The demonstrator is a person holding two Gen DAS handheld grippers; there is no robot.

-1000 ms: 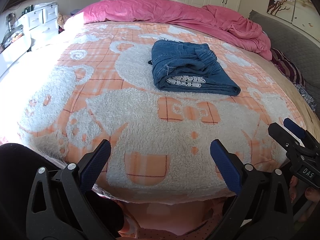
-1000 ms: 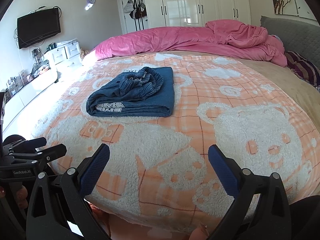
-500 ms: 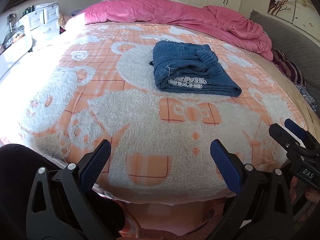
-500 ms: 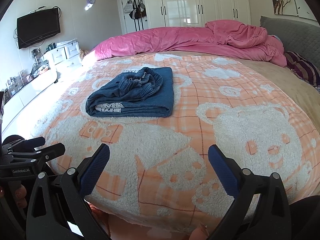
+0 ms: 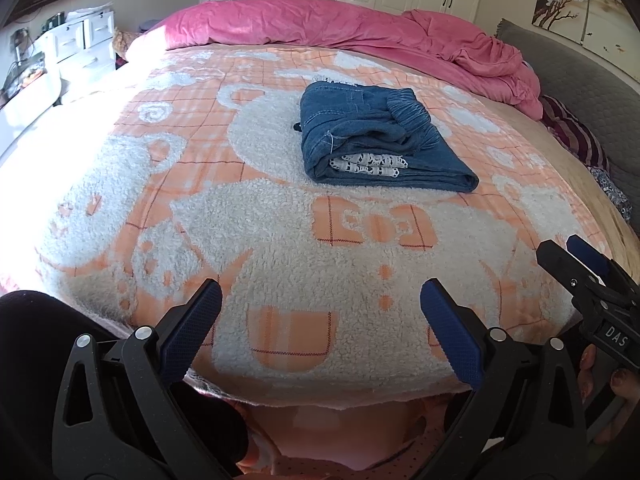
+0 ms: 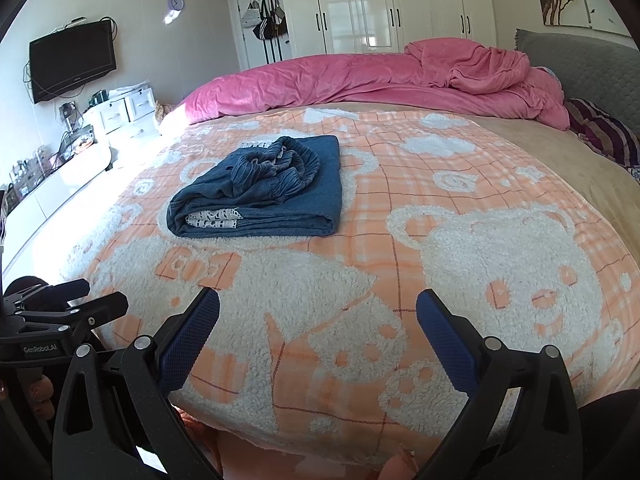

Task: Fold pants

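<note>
Blue denim pants [image 5: 372,136] lie folded into a compact bundle on the orange-and-white bear blanket [image 5: 280,240], with white patterned lining showing at the near edge. In the right wrist view the same pants [image 6: 264,188] sit left of centre. My left gripper [image 5: 320,300] hangs open over the blanket's near edge, well short of the pants, holding nothing. My right gripper [image 6: 318,310] is open too, empty, at the near edge. Each gripper shows in the other's view: the right gripper [image 5: 576,260] at far right, the left gripper [image 6: 80,296] at far left.
A crumpled pink duvet [image 6: 380,76] lies across the far side of the bed. A grey headboard [image 5: 580,80] and striped pillow [image 6: 604,132] are at right. White drawers [image 6: 120,116] and a wall TV [image 6: 72,64] stand left. White wardrobes [image 6: 380,4] line the back wall.
Both grippers stay open and almost still at the bed's near edge. The views shift only slightly; the folded pants have not moved.
</note>
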